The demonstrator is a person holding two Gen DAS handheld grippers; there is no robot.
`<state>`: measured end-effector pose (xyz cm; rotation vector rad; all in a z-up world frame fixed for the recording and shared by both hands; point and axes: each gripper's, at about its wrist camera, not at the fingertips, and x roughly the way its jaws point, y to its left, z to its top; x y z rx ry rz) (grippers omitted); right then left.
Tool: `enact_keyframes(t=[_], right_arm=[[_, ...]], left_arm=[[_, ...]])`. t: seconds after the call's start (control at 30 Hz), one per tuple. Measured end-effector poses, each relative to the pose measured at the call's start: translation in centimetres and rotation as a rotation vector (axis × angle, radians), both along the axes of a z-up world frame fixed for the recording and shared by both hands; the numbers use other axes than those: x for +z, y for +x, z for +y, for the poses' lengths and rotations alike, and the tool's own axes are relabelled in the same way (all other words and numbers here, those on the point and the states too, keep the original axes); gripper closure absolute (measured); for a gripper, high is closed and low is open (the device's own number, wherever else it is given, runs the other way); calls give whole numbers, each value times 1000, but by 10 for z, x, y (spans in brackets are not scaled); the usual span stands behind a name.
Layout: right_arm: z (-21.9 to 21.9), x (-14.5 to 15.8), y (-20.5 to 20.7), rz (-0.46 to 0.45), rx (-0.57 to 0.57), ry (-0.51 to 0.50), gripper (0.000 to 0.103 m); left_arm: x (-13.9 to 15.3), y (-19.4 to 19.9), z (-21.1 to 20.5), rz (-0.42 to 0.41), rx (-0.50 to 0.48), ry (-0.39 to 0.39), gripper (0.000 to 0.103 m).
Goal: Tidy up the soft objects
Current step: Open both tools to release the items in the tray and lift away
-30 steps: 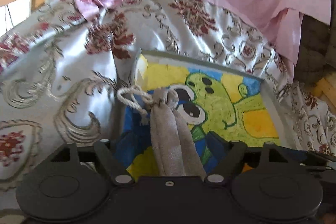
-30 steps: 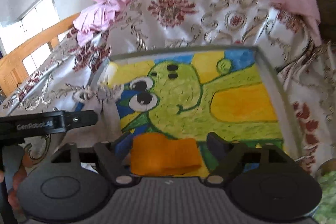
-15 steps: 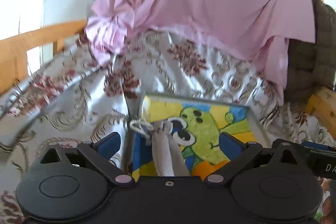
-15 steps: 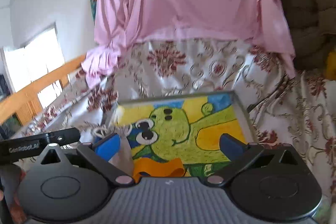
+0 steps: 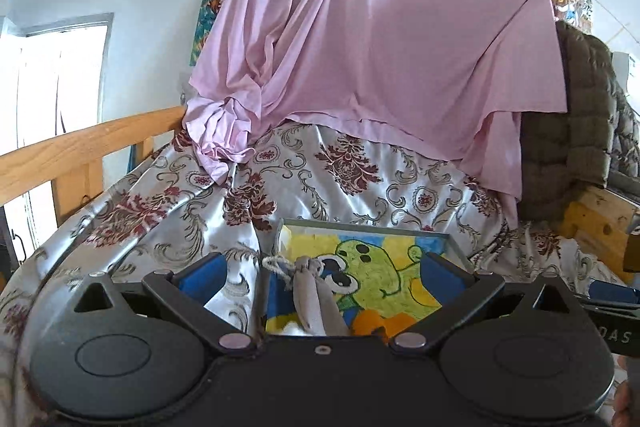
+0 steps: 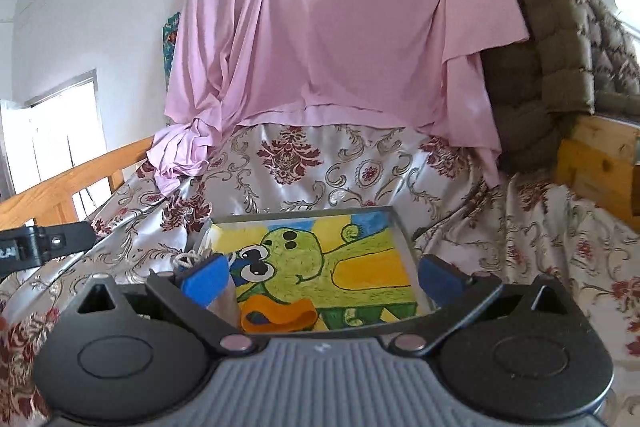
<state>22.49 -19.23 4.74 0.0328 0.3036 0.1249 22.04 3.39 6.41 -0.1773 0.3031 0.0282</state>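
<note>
Both hand-held grippers gape fully open, nothing held: left hand-held gripper (image 5: 320,277) and right hand-held gripper (image 6: 322,277) hang above a tray (image 6: 402,233) w/ cartoon frog art. Just ahead, betw. left's fingers, a grey drawstring pouch (image 5: 316,301) lies in tray; orange cloth (image 6: 278,315) beside it. Beyond, floral bedspread (image 6: 360,175), then pink sheet (image 6: 340,27).
</note>
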Motion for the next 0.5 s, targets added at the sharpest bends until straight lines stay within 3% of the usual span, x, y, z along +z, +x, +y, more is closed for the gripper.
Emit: enact_keyframes(t=[0.3,0.5], right_arm=[[-7,-12,-74,-34,43,-1,0],[-16,-27,-113,-4,43,13,0]], left_arm=[[-27,-78,-6,61,22,-20,1],[-36,-113,-9,103,20,3,1]])
